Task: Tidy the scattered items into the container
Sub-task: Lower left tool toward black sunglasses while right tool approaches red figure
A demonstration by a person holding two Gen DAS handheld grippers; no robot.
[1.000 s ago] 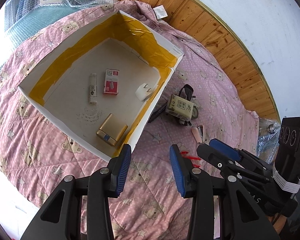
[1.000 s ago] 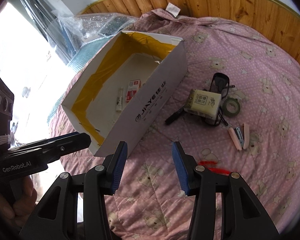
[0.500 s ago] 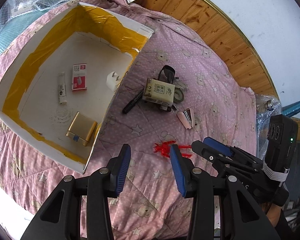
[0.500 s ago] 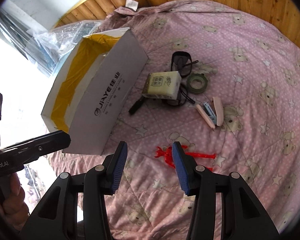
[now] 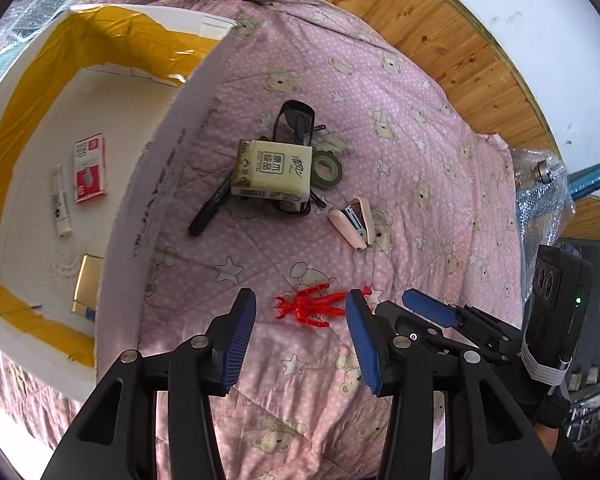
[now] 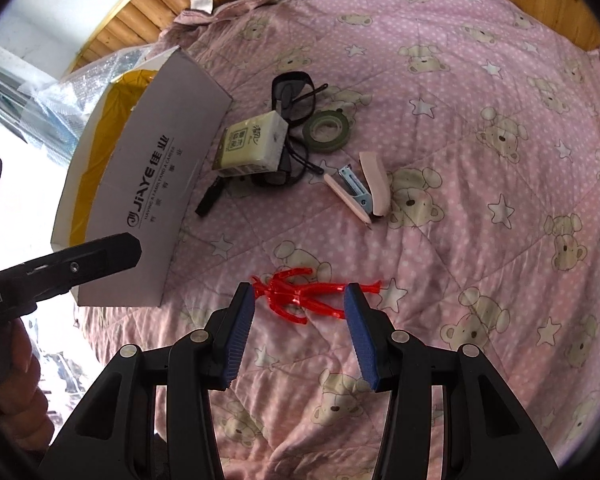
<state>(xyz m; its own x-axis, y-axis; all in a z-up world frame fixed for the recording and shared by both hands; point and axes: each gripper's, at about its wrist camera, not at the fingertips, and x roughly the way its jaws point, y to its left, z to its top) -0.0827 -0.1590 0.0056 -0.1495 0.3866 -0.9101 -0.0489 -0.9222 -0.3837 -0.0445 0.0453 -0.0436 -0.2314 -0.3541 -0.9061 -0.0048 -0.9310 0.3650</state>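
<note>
**One red figure lined up for the pick**

Both grippers hang with jaws apart and empty. The right gripper (image 6: 299,312) brackets the red toy figure (image 6: 300,294) lying flat on the pink quilt (image 6: 480,208), near the white box (image 6: 148,192). Better to lower straight and close across the torso, since the thin, translucent limbs would likely slip. The left gripper (image 5: 301,316) hovers just beside.

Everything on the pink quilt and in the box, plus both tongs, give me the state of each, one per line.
Left tongs: open, empty.
Right tongs: open, either side of the red figure, not gripping.
Red figure: lying flat on the quilt.
Stapler: hinged open.
Tape roll: lying flat.
Tissue pack: resting on the glasses.
Glasses: unfolded.
Pen: lying on the quilt.
Box: open-topped, holding several items.
</note>
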